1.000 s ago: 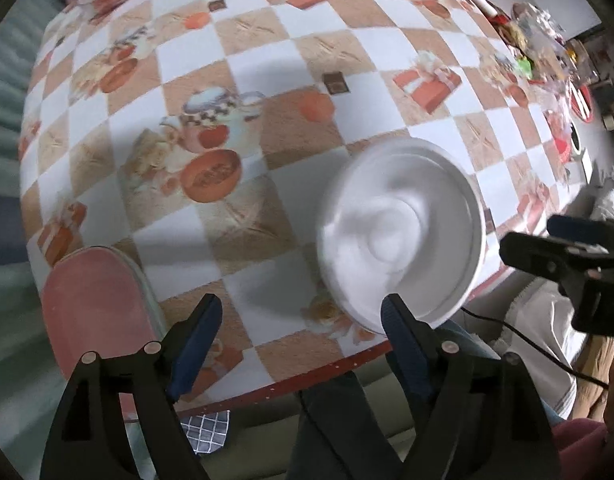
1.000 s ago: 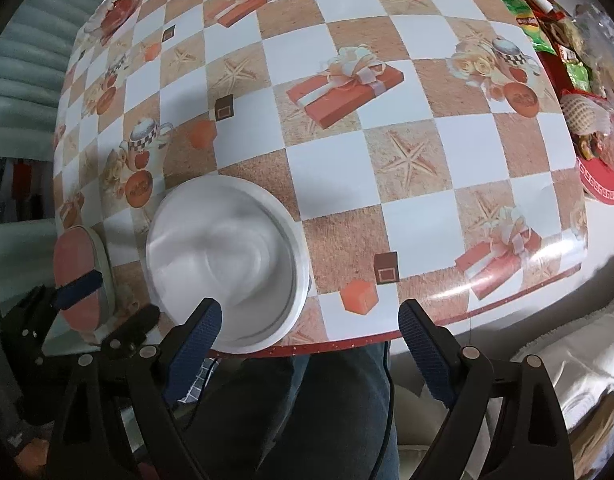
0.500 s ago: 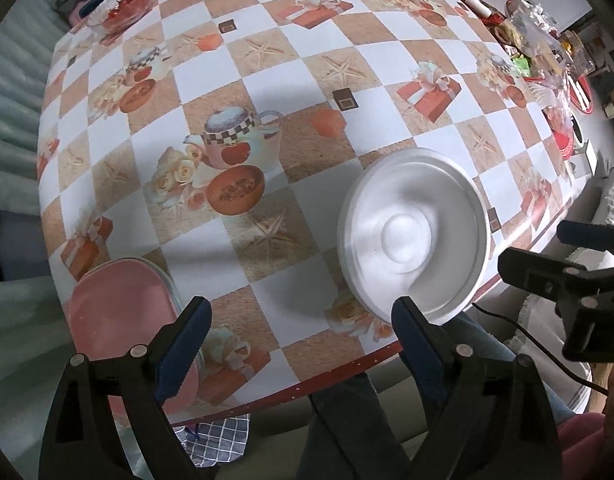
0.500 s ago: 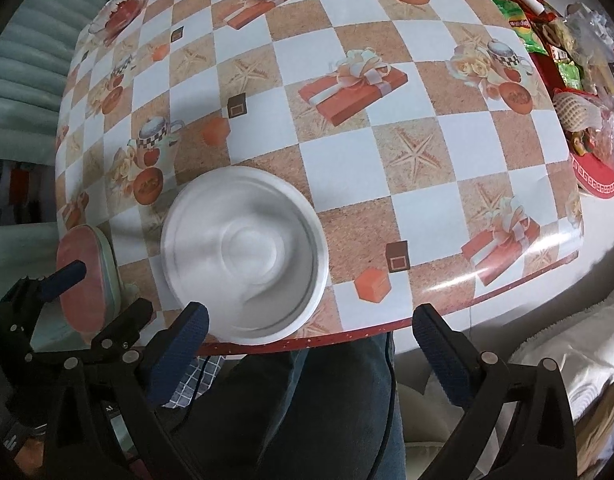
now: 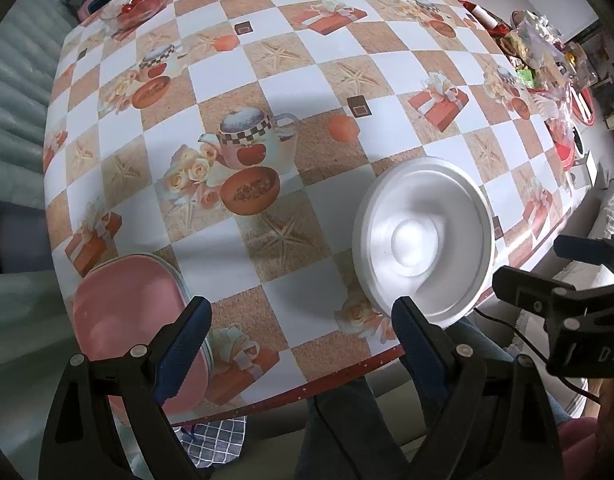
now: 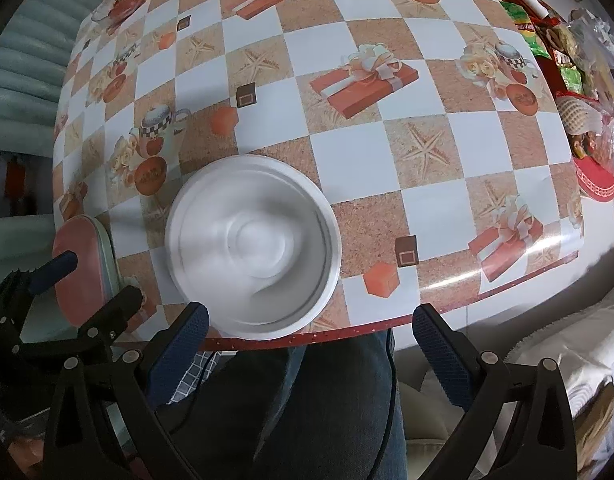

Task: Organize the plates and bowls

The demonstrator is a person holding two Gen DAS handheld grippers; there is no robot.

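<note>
Altogether, one white bowl (image 6: pixel 253 254) and one pink plate stack (image 5: pixel 137 318) lie beneath both spread, empty grippers.

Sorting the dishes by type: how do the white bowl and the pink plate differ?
The white bowl is round and deep; the pink plate is shallower and looks more oblong. The white bowl sits alone; the pink plate tops a greenish plate. Both rest near the table's front edge, ungripped.

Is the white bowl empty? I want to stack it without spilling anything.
Empty. The white bowl sits upright on the table, and both wrist views show only its bare white inside and round base, with nothing in it.
</note>
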